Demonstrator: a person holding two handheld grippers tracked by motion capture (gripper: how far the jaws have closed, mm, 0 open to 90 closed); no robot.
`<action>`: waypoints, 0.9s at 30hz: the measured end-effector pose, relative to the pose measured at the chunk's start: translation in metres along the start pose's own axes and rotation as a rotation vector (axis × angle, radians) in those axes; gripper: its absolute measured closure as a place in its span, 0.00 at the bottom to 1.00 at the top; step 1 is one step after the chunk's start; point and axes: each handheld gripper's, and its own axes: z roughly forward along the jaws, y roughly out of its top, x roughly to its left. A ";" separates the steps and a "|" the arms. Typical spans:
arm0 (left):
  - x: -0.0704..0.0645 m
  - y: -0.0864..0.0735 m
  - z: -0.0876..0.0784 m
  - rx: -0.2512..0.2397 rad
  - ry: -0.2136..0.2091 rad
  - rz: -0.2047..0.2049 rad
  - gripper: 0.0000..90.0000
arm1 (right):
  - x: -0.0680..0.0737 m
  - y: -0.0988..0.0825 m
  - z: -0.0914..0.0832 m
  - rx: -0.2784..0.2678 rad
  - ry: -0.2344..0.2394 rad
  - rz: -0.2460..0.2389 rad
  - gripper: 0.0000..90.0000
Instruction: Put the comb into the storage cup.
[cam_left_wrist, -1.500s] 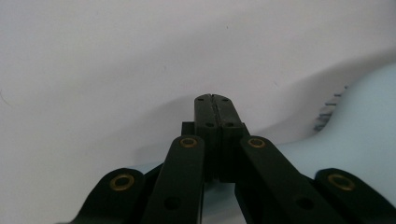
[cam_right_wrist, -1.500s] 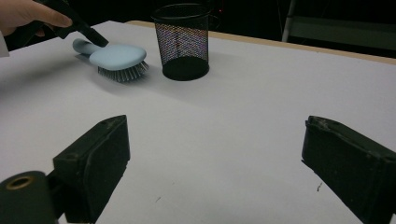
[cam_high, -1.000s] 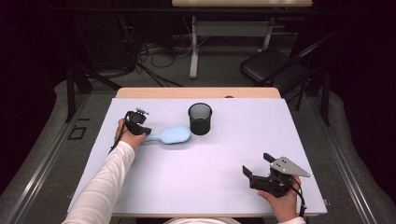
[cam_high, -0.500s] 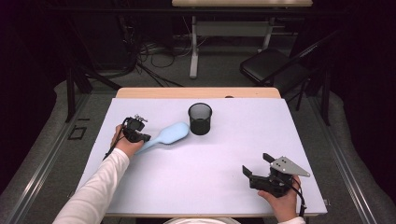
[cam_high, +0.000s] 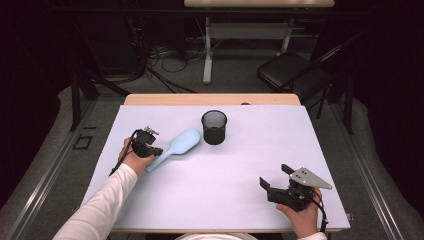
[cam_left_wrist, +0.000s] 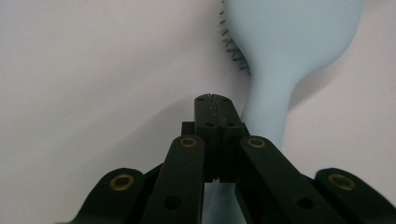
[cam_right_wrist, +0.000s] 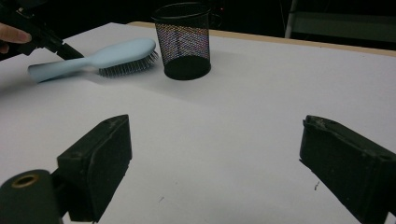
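Evidently the left gripper (cam_high: 150, 149) was clamped shut on the brush (cam_high: 176, 147) handle, the head tilted toward the cup (cam_high: 214, 127) at two o'clock. Right gripper (cam_high: 274, 183) rested open. Next: lift and upend the brush into the cup.

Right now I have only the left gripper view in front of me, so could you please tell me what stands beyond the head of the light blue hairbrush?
Observer: A black mesh cup stands upright just past the head of the hairbrush.
Operator: Thank you. Where is the right gripper?
Observer: The right gripper sits near the front right corner of the table, jaws open with nothing between them.
Operator: Is the left gripper clamped around the handle?
Observer: In the right gripper view, the left gripper has its shut tips at the top of the handle, not around it.
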 end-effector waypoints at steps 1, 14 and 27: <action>0.000 0.000 0.000 0.000 0.000 0.000 1.00 | 0.000 0.000 0.000 0.002 -0.002 -0.002 0.10; -0.003 -0.001 -0.002 -0.012 -0.009 0.002 1.00 | 0.000 0.000 0.000 0.002 0.000 0.002 0.10; 0.003 -0.001 -0.010 -0.071 0.006 -0.017 0.85 | 0.000 0.000 0.000 0.007 0.000 0.002 0.10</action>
